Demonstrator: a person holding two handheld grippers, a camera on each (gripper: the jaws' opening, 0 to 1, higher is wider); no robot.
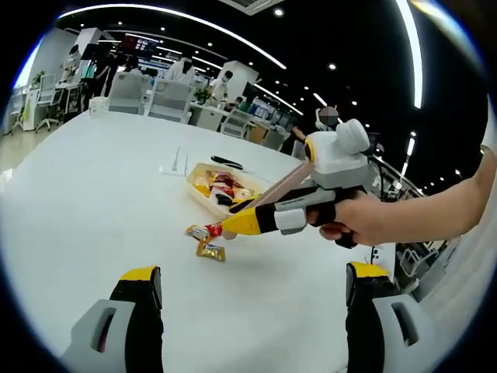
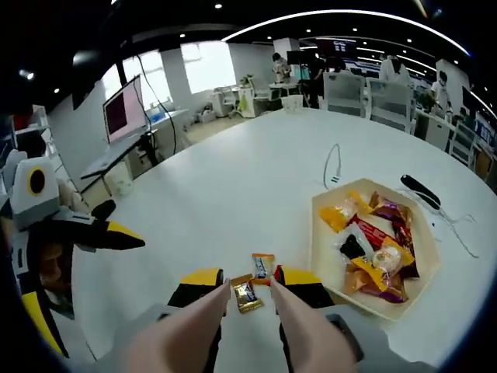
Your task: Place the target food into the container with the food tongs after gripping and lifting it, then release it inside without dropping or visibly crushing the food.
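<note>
White round table (image 2: 233,186) in an open office carries a pale hexagonal tray (image 2: 322,256) of wrapped snacks. Right gripper (image 2: 250,299) holds beige tongs (image 2: 256,330) slightly parted around a small gold-wrapped candy (image 2: 247,294) just beside the tray; an orange-wrapped candy (image 2: 262,266) lies near. Left gripper (image 1: 252,291) hangs wide open, empty.

My tongs (image 2: 256,326) are looking matt wooden; wrappers (image 2: 247,294) are gleaming glossy on the smooth white surface (image 2: 233,194).

Left gripper (image 1: 252,291) — grey jaws capped with yellow-and-black tips. Right gripper (image 1: 233,225) has a white-grey body, yellow-black tips and a black grip; behind it, a hand (image 1: 373,217) — bare forearm.
</note>
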